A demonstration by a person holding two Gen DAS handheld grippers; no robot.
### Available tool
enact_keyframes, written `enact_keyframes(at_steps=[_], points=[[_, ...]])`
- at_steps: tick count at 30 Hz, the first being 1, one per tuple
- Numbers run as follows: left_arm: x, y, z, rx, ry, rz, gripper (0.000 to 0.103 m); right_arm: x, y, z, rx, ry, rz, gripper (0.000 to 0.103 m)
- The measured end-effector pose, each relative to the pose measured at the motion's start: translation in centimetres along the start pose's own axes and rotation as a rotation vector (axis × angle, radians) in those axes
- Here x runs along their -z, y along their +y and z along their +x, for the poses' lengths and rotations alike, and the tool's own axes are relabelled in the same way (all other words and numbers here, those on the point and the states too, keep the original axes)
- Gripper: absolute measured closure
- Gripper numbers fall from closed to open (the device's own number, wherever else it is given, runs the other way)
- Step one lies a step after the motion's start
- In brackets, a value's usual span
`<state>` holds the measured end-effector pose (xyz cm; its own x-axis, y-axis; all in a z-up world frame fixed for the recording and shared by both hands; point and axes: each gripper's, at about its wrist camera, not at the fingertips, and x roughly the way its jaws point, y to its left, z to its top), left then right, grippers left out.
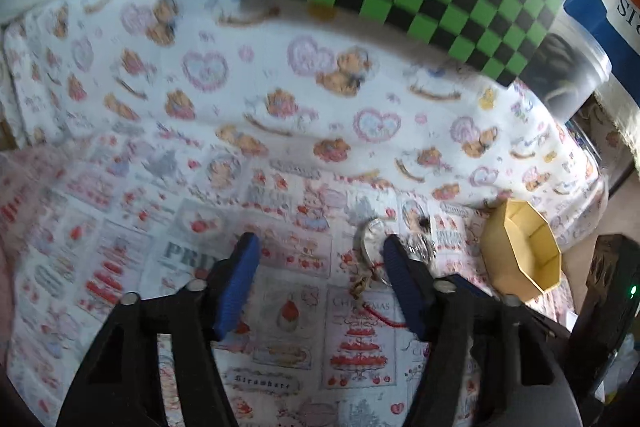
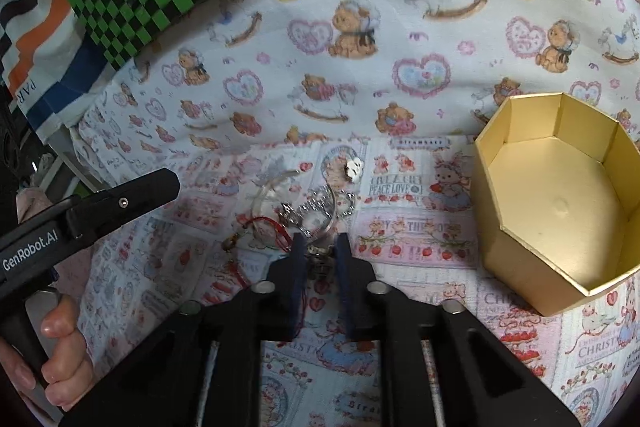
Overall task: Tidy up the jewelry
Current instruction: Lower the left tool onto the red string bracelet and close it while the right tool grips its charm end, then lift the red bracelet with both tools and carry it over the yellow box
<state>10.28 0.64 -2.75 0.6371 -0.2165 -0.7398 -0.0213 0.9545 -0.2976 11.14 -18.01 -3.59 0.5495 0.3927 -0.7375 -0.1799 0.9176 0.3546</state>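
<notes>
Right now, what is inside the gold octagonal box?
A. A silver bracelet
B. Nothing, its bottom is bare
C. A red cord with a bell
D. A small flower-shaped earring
B: in the right wrist view the gold box shows only its bare bottom, while the jewelry pile lies on the cloth to its left, and the flower-shaped piece rests on the cloth too.
</notes>
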Motion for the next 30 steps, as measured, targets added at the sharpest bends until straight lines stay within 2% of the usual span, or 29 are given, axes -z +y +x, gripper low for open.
enact_keyframes(at_steps=[2, 5, 8, 13, 14, 15, 18, 22, 26, 30], points=[[0.4, 0.1, 0.8, 0.058, 0.022, 0.014, 0.055, -0.1, -0.2, -0.1, 0.000, -0.001, 0.009, 0.089], [0.8, -0.3, 2.0, 0.142, 0.060, 0.036, 0.066, -0.2, -0.9, -0.5, -0.011, -0.003, 0.035, 0.089], [1.0, -1.1, 2.8, 0.229, 0.099, 0.061, 0.070, -0.3, -1.3, -1.7, -0.024, -0.024, 0.051, 0.089], [1.4, -2.2, 3.8, 0.130, 0.119, 0.112, 0.087, -0.6, -1.5, -4.0, -0.024, -0.066, 0.044, 0.089], [1.4, -2.3, 3.8, 0.100, 0.109, 0.125, 0.096, -0.6, -1.5, -4.3, -0.026, -0.069, 0.042, 0.089], [1.4, -2.5, 3.7, 0.088, 0.103, 0.134, 0.099, -0.6, -1.5, -4.7, -0.027, -0.075, 0.041, 0.089], [1.3, -2.3, 3.1, 0.126, 0.092, 0.120, 0.100, -0.8, -1.4, -6.0, -0.016, -0.107, 0.030, 0.089], [1.4, -3.3, 0.5, 0.147, 0.019, 0.175, 0.100, -1.2, -2.0, -9.5, 0.065, -0.213, 0.048, 0.089], [1.2, -5.4, -4.0, 0.175, -0.100, 0.234, 0.100, -2.0, -3.9, -13.2, 0.045, -0.301, 0.099, 0.089], [0.6, -7.6, -6.9, 0.168, -0.183, 0.272, 0.100, -2.6, -5.8, -14.4, 0.044, -0.330, 0.155, 0.089]])
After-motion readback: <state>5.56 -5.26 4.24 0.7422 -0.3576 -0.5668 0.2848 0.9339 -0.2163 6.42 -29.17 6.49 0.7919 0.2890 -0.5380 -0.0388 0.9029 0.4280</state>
